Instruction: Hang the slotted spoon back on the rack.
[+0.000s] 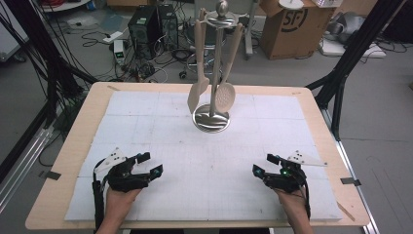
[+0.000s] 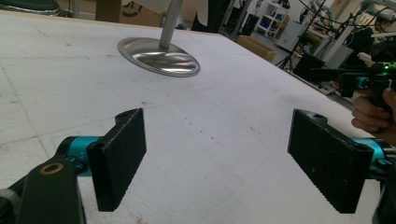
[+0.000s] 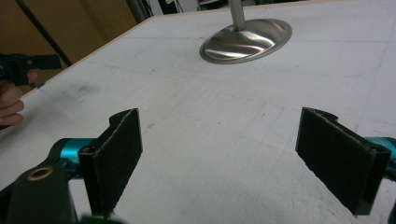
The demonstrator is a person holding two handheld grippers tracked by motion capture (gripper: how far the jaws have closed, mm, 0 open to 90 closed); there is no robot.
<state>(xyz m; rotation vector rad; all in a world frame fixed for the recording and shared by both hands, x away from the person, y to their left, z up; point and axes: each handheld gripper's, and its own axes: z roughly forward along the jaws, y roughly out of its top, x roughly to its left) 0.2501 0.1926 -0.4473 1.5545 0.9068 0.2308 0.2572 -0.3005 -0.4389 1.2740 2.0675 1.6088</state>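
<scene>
A steel utensil stand [image 1: 213, 63] with a round mirror-like base [image 1: 211, 121] rises at the far middle of the white mat. A beige spatula [image 1: 198, 90] and a beige slotted spoon [image 1: 226, 95] hang from its top ring. My left gripper [image 1: 150, 165] rests low at the near left, open, nothing between its jaws. My right gripper [image 1: 266, 164] rests at the near right, also open and empty. The left gripper view has the stand base [image 2: 159, 56] ahead past my left gripper [image 2: 224, 158]. The right gripper view has the base [image 3: 246, 40] beyond my right gripper [image 3: 219, 158].
The white mat [image 1: 204, 161] covers a wooden table [image 1: 73, 146]. Computer towers [image 1: 146, 27], cables and a cardboard box [image 1: 292, 27] sit on the floor behind. Black frame legs [image 1: 348, 58] stand at the table's far corners.
</scene>
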